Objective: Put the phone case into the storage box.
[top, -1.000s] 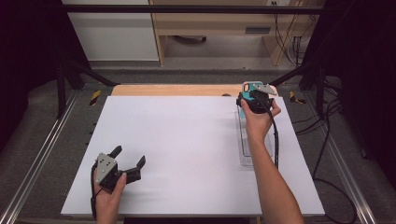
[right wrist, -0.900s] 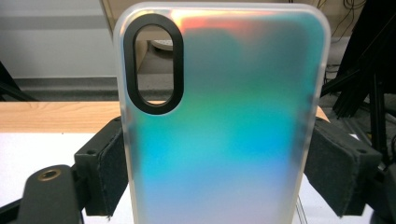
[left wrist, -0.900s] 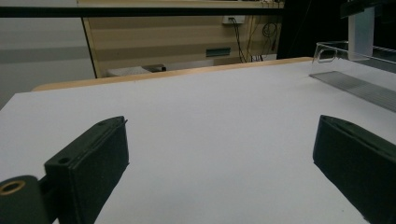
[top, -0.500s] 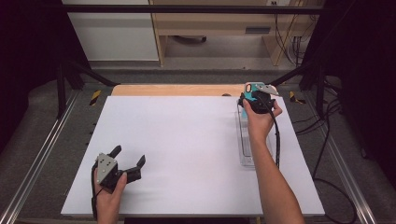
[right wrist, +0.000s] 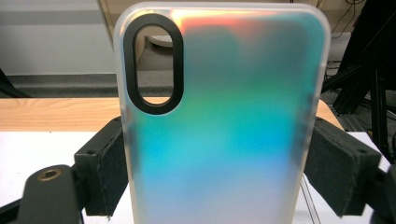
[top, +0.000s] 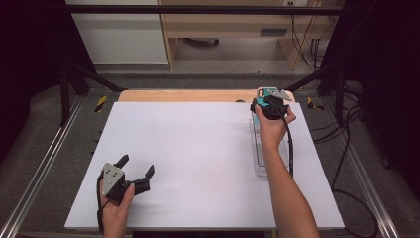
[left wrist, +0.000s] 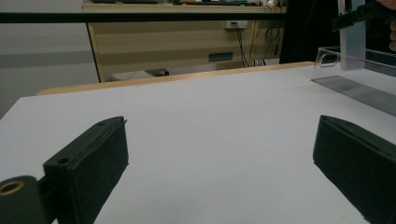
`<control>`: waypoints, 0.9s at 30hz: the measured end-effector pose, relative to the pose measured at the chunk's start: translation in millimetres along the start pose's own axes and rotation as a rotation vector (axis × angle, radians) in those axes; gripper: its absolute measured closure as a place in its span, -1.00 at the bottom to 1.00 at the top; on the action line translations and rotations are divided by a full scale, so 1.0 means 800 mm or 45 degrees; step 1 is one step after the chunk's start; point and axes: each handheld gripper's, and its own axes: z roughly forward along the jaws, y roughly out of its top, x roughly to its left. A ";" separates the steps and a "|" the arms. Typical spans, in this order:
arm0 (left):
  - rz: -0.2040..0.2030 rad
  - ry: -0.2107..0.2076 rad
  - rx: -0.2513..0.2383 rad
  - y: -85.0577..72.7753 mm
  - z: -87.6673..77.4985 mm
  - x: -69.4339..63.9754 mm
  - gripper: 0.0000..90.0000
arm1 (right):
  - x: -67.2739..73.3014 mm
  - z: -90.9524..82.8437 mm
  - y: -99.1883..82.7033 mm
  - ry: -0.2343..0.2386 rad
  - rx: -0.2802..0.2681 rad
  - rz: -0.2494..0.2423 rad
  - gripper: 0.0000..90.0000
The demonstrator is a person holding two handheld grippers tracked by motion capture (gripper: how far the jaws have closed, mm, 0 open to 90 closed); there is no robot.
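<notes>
phone case held up over the clear tray

the right gripper [top: 261,105] has its fingers [right wrist: 334,168] clamped on both long edges of an iridescent phone case [right wrist: 224,116], upright, just above the far end of the clear tray [top: 270,158] on the white table [top: 198,148]. the left gripper [top: 136,168] sits well apart from the tray at the table's near edge, fingers [left wrist: 88,168] spread wide, holding nothing.
</notes>
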 end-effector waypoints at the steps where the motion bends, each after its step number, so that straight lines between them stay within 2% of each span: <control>1: 0.000 0.001 0.000 0.000 0.000 0.000 -0.93 | 0.000 0.001 -0.001 0.001 0.003 0.001 -0.61; 7: 0.000 0.001 -0.001 0.000 -0.001 0.000 -0.93 | -0.001 0.000 0.001 0.001 0.006 0.008 -0.61; 14: 0.003 -0.013 0.005 0.000 0.002 -0.003 -0.93 | 0.000 -0.008 0.020 0.001 -0.017 -0.021 -0.61; 20: 0.016 -0.016 0.002 0.000 0.000 -0.004 -0.93 | -0.002 0.005 0.013 -0.016 0.009 -0.021 -0.61; 27: 0.008 -0.025 0.007 -0.001 0.004 -0.005 -0.93 | -0.005 0.021 0.003 -0.041 0.028 -0.019 -0.61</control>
